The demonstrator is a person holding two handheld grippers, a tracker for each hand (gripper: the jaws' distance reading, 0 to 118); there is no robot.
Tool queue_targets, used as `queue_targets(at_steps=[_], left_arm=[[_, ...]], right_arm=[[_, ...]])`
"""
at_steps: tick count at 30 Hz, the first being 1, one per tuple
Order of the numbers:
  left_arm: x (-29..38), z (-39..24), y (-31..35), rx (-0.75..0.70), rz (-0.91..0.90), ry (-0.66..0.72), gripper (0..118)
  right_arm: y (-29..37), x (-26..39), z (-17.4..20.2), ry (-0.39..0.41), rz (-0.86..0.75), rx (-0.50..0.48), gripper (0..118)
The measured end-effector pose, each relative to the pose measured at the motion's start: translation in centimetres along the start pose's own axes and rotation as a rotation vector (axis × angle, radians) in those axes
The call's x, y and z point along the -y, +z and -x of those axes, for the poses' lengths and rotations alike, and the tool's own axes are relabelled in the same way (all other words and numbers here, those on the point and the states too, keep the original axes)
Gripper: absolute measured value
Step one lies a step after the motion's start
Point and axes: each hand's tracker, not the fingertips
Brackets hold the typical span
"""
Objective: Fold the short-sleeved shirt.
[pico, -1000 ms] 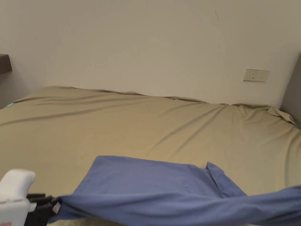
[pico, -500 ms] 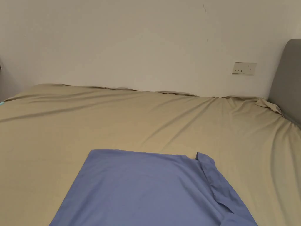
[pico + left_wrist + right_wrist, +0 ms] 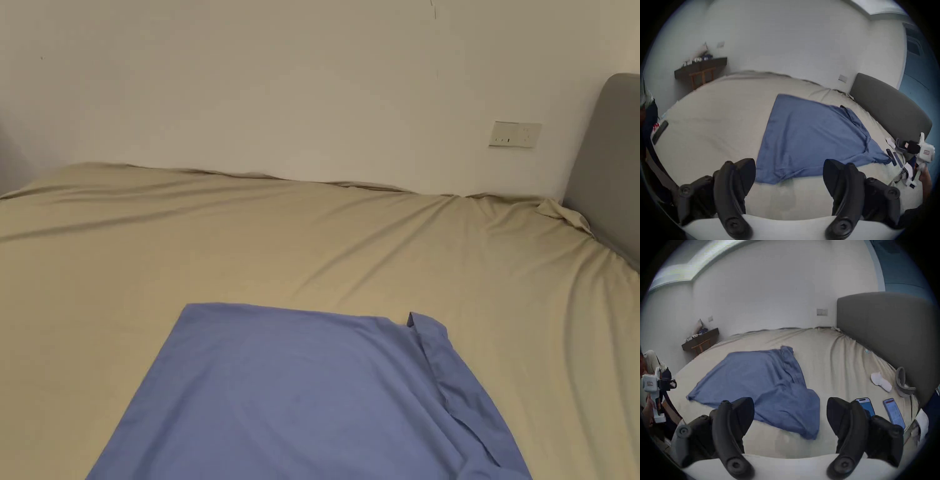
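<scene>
Soft, even daylight fills the room, with no hard shadows. In the head view the wall (image 3: 281, 94) looks warm and cream, and the bed sheet (image 3: 312, 244) shows only faint shading along its creases; the picture is fairly sharp, with slight softness. Both gripper views are fisheye: straight lines bow, and a black ring darkens the corners. Their colour runs cooler and greyer. A bright strip on the ceiling (image 3: 688, 261) at far left glares in the right gripper view. The near black jaws are dark, a little blurred. Compression smears fine detail on the blue shirt (image 3: 810, 138).
</scene>
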Motion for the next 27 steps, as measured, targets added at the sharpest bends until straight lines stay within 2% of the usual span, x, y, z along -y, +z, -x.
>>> queue_targets(at_steps=[1,2,3,4,5,7,10,11,12,14,15,19,22,24,25,27], left_arm=[[0.2,-0.9,0.2,-0.03,-0.021,-0.013,93],[0.4,-1.5,0.2,-0.063,-0.025,-0.013,79],[0.6,-1.9,0.1,-0.066,-0.015,-0.008,28],[0.8,-2.0,-0.2,-0.069,-0.013,-0.007,0],[1.5,-1.6,-1.0,-0.078,-0.021,0.02,0],[2.4,-0.5,-1.6,-0.06,0.035,0.065,0],[2.9,0.9,-2.7,-0.116,0.107,0.083,0],[3.2,1.5,-3.3,-0.115,0.125,0.086,5],[3.5,1.9,-3.9,-0.126,0.153,0.083,22],[3.5,2.1,-4.9,-0.124,0.182,0.071,65],[3.6,2.1,-5.6,-0.125,0.21,0.063,82],[3.1,1.3,-7.7,-0.054,0.229,0.0,82],[2.9,1.1,-10.0,-0.072,0.257,-0.038,82],[3.0,1.5,-11.4,-0.075,0.298,-0.026,82],[3.0,1.7,-11.8,-0.031,0.329,-0.005,82],[3.2,2.3,-12.1,-0.005,0.311,0.056,80]], right_arm=[[0.1,0.0,0.6,-0.005,0.01,-0.003,87],[0.1,0.1,0.9,-0.016,0.014,-0.008,60],[-0.1,0.3,1.2,-0.025,0.027,-0.014,5],[-0.5,0.5,1.6,-0.025,0.036,0.008,3],[-0.5,1.0,1.8,-0.022,0.031,0.016,3],[-0.8,1.3,1.4,-0.055,0.072,-0.049,2],[-0.5,1.3,1.3,-0.058,0.073,-0.037,2],[-0.6,1.4,1.2,-0.058,0.075,-0.039,2],[-0.6,1.2,1.1,-0.057,0.078,-0.039,2],[-1.1,1.2,0.8,-0.067,0.095,-0.041,3],[-1.4,1.2,0.6,-0.076,0.105,-0.046,3],[-2.2,0.9,0.3,-0.095,0.121,-0.055,3],[-2.8,0.4,0.8,-0.094,0.138,-0.055,3],[-3.4,0.3,0.6,-0.105,0.153,-0.059,3],[-3.7,0.3,0.5,-0.114,0.16,-0.06,3],[-4.6,0.4,0.2,-0.137,0.174,-0.06,3]])
